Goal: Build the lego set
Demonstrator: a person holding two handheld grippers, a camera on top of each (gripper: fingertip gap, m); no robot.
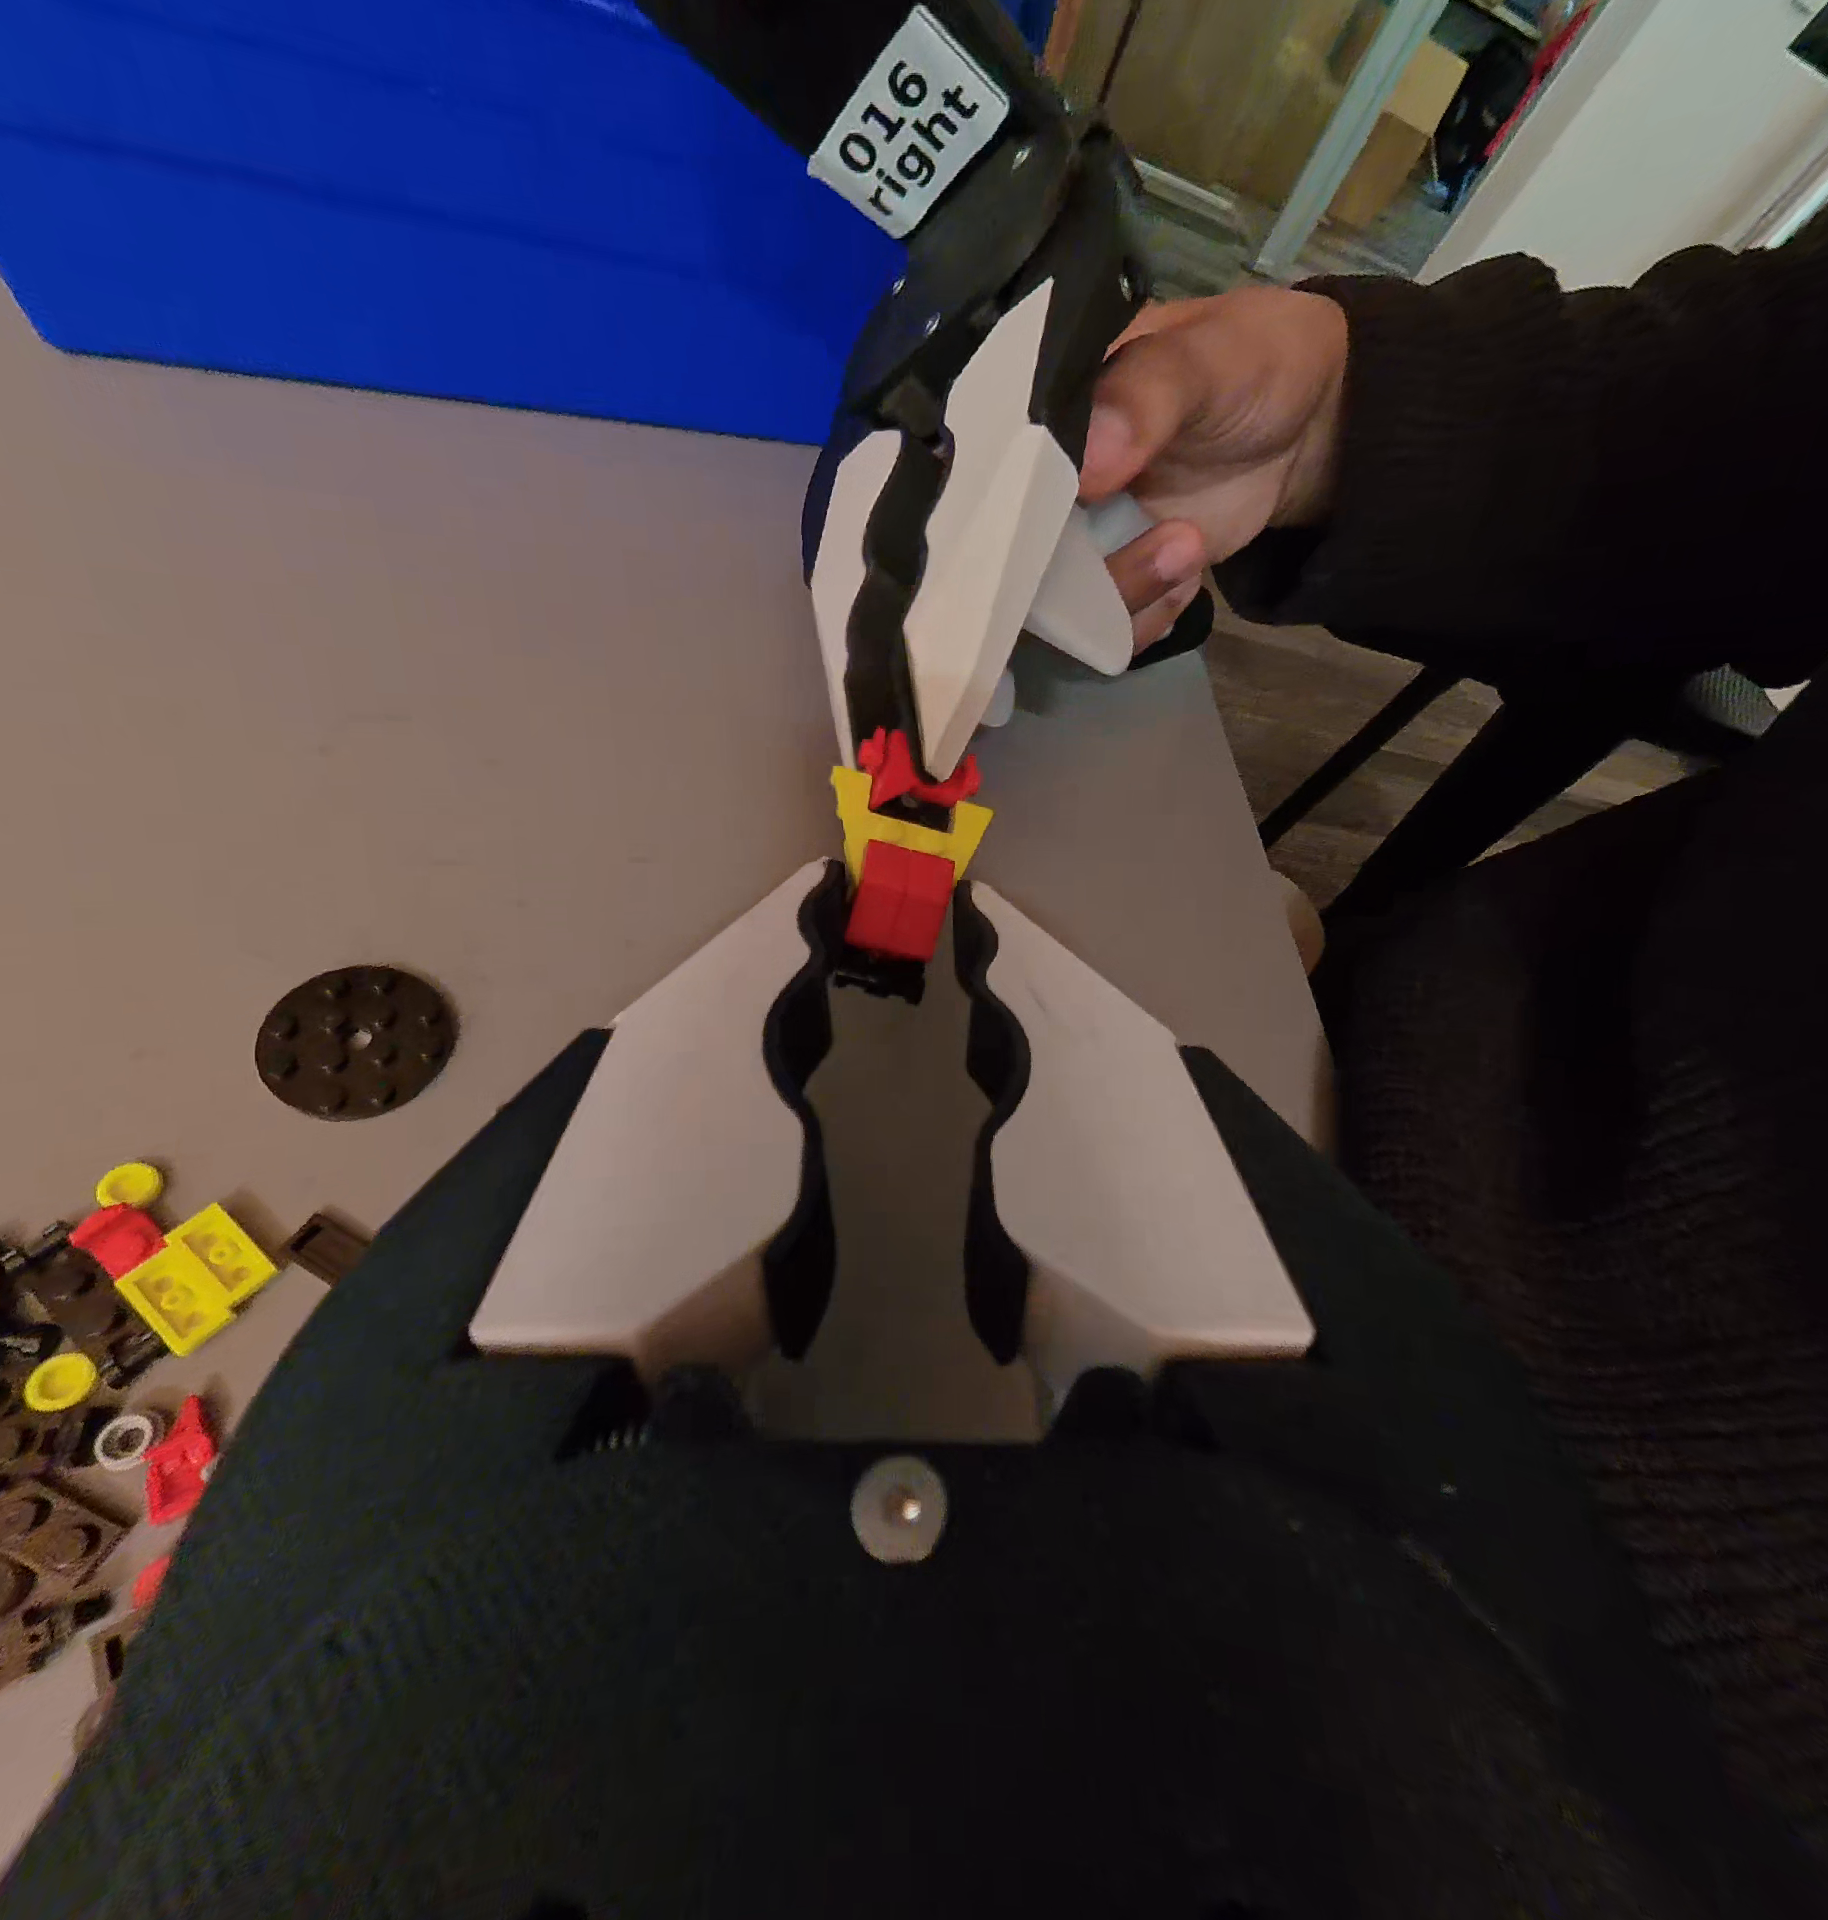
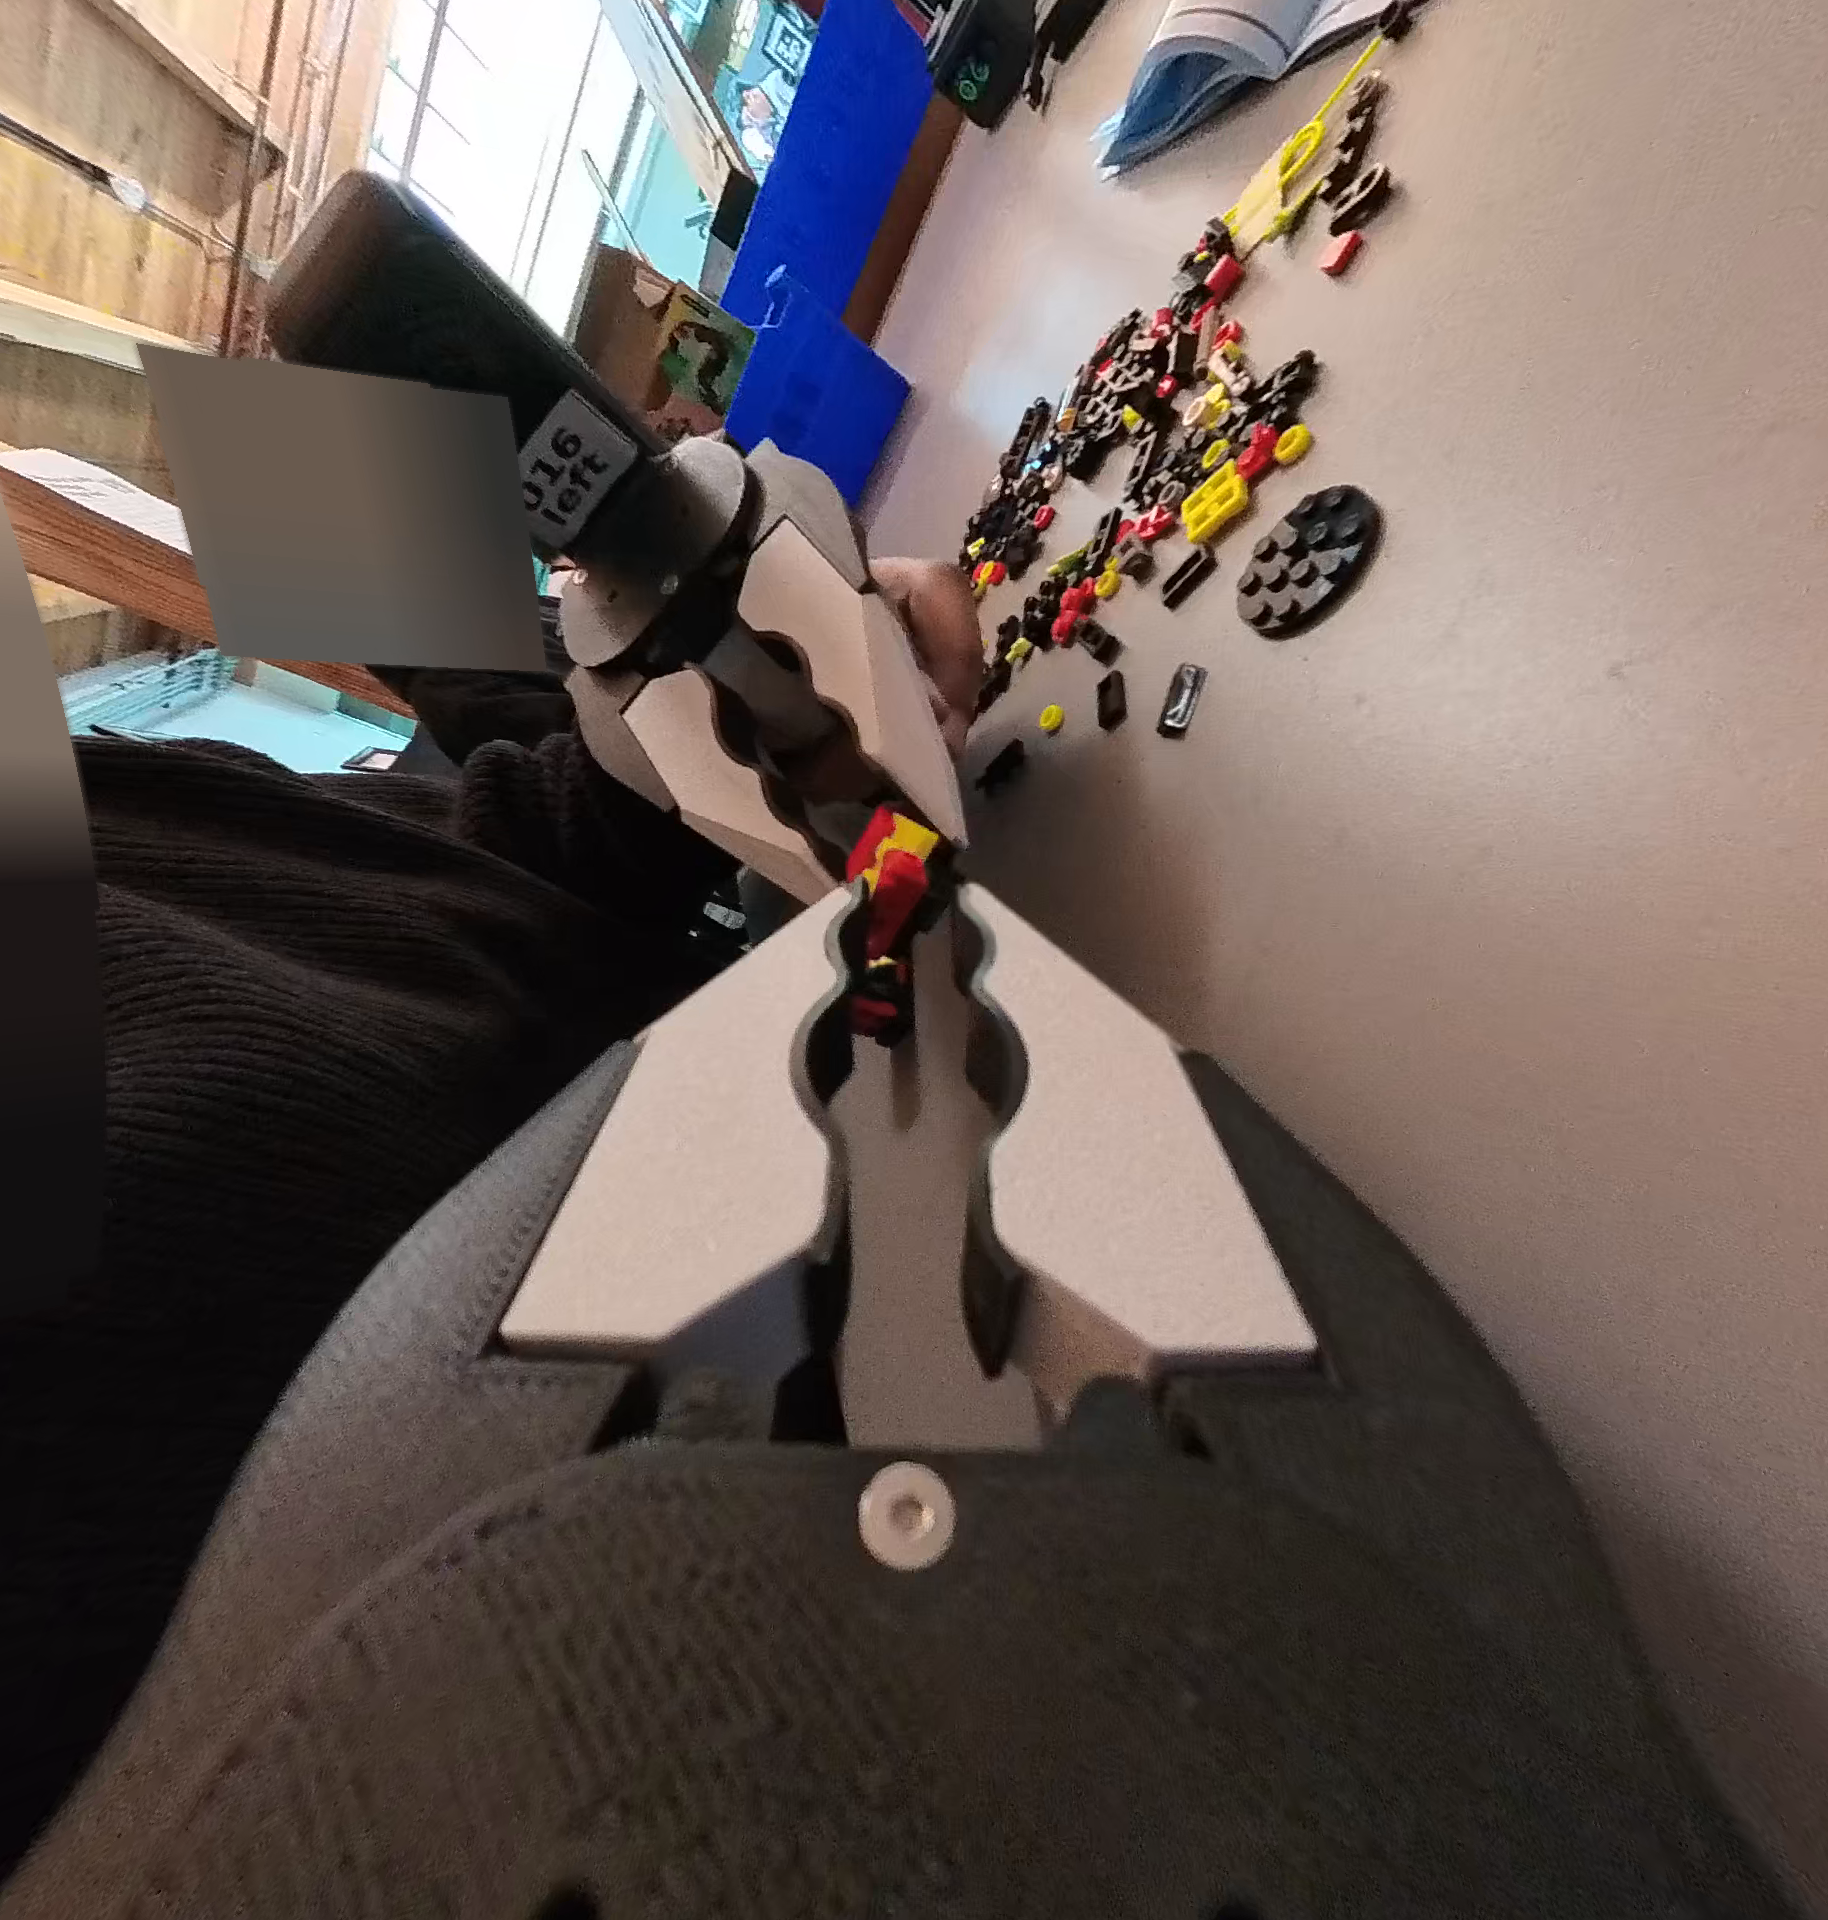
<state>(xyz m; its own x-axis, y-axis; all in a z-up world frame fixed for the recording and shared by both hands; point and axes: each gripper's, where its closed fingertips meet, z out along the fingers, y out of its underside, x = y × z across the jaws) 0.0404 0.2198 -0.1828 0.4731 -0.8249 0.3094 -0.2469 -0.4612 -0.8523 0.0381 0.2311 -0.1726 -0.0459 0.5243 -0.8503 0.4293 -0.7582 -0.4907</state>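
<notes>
Two handheld grippers are meeting tip to tip above the grey desk, sharing one small red-and-yellow Lego assembly: the left gripper is clamping its fingers on the red block end, while the right gripper is pinching a small red piece at the yellow end. A dark round studded plate and a scatter of loose brown, yellow and red bricks are lying on the desk to one side, near a blue bin.
</notes>
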